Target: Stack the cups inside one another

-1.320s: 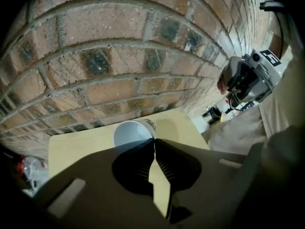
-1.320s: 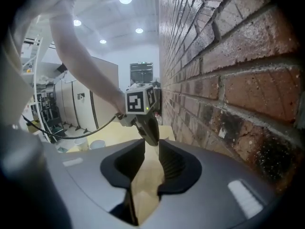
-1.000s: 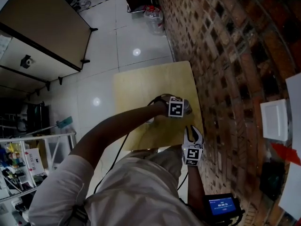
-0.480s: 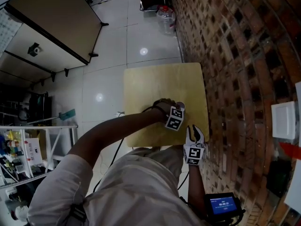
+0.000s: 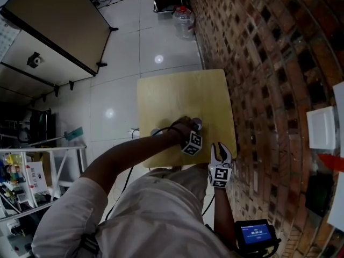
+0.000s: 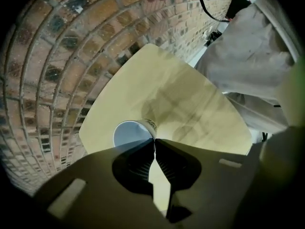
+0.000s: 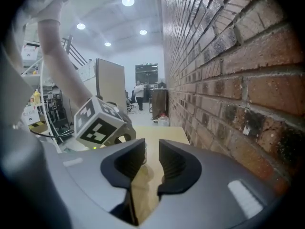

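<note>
Left gripper view: pinches the rim of a paper cup (image 6: 127, 133) with the left gripper (image 6: 154, 141). Holds the right gripper (image 7: 151, 157) parted, empty. Shows no nested cups; stacking likely ahead.

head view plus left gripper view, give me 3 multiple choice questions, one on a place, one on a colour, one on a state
1. The table stands:
A) right beside the brick wall
B) out in the middle of the floor, far from any wall
C) under a shelf

2. The table top is:
A) black
B) red
C) pale wood

3. The jaws of the left gripper are:
A) wide apart and empty
B) closed on the wall of the cup
C) closed on a cable

Answers:
1 A, the table's edge runs along the foot of the wall.
2 C, it shows pale yellow in both views.
3 B, the jaw tips meet at the cup's rim.
</note>
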{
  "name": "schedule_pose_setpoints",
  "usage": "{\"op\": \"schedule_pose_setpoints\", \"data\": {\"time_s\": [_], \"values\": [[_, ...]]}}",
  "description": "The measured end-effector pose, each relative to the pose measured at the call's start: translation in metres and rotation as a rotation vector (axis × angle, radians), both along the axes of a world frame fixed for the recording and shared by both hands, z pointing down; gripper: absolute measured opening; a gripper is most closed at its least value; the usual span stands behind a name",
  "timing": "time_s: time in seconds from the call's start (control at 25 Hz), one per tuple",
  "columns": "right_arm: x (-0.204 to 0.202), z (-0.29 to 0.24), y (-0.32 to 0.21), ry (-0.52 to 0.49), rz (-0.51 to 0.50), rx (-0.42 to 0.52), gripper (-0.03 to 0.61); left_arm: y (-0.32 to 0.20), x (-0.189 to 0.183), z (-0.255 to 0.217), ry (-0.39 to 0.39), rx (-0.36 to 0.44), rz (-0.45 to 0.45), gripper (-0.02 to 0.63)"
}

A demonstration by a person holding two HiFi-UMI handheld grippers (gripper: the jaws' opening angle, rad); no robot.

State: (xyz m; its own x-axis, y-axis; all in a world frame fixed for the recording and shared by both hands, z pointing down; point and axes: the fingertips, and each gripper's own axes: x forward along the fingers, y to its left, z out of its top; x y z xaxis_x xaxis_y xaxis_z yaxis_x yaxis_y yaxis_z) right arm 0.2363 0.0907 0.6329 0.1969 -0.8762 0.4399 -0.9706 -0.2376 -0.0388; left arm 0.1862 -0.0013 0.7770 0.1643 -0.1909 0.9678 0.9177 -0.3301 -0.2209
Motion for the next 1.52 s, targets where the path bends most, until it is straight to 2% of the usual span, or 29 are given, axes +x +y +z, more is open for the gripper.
{"op": "schedule_pose_setpoints", "data": {"time_s": [0.2, 0.44, 0.52, 0.6, 0.68, 0.8, 0.92, 1.0, 1.12, 1.24, 1.32, 1.36, 1.44, 1.52], "values": [[0.009, 0.002, 0.010, 0.007, 0.017, -0.021, 0.097, -0.004, -0.002, 0.012, 0.003, 0.018, -0.015, 0.036], [0.012, -0.002, 0.015, 0.014, 0.016, -0.020, 0.097, -0.002, -0.005, 0.004, 0.031, -0.066, -0.106, 0.169], [0.012, -0.004, 0.016, 0.014, 0.020, -0.014, 0.097, 0.001, -0.005, -0.009, 0.068, -0.110, -0.143, 0.208], [0.014, -0.009, 0.016, 0.013, 0.028, -0.006, 0.098, 0.004, -0.003, -0.033, 0.147, -0.177, -0.201, 0.247], [0.017, -0.019, 0.013, 0.014, 0.032, 0.011, 0.097, -0.001, -0.003, -0.068, 0.257, -0.259, -0.299, 0.262], [0.014, -0.039, 0.002, 0.012, 0.006, 0.057, 0.105, -0.020, -0.017, -0.125, 0.421, -0.397, -0.496, 0.261], [0.010, -0.067, -0.010, 0.020, -0.046, 0.117, 0.160, -0.037, -0.035, -0.172, 0.573, -0.620, -0.719, 0.298], [0.009, -0.084, -0.015, 0.044, -0.060, 0.141, 0.164, -0.045, -0.046, -0.197, 0.667, -0.796, -0.854, 0.298], [0.006, -0.108, -0.023, 0.071, -0.058, 0.173, 0.166, -0.057, -0.071, -0.223, 0.787, -0.973, -0.982, 0.274], [0.000, -0.126, -0.027, 0.071, -0.068, 0.197, 0.191, -0.061, -0.103, -0.232, 0.858, -1.039, -1.043, 0.238], [-0.004, -0.128, -0.025, 0.056, -0.088, 0.199, 0.212, -0.062, -0.123, -0.229, 0.892, -1.069, -1.116, 0.221], [-0.005, -0.125, -0.023, 0.047, -0.098, 0.194, 0.213, -0.063, -0.130, -0.225, 0.907, -1.072, -1.164, 0.206], [-0.003, -0.115, -0.019, 0.033, -0.111, 0.175, 0.212, -0.069, -0.144, -0.207, 0.926, -1.041, -1.271, 0.096], [-0.004, -0.109, -0.018, 0.026, -0.111, 0.157, 0.212, -0.078, -0.158, -0.189, 0.925, -1.012, -1.367, 0.087]]}}
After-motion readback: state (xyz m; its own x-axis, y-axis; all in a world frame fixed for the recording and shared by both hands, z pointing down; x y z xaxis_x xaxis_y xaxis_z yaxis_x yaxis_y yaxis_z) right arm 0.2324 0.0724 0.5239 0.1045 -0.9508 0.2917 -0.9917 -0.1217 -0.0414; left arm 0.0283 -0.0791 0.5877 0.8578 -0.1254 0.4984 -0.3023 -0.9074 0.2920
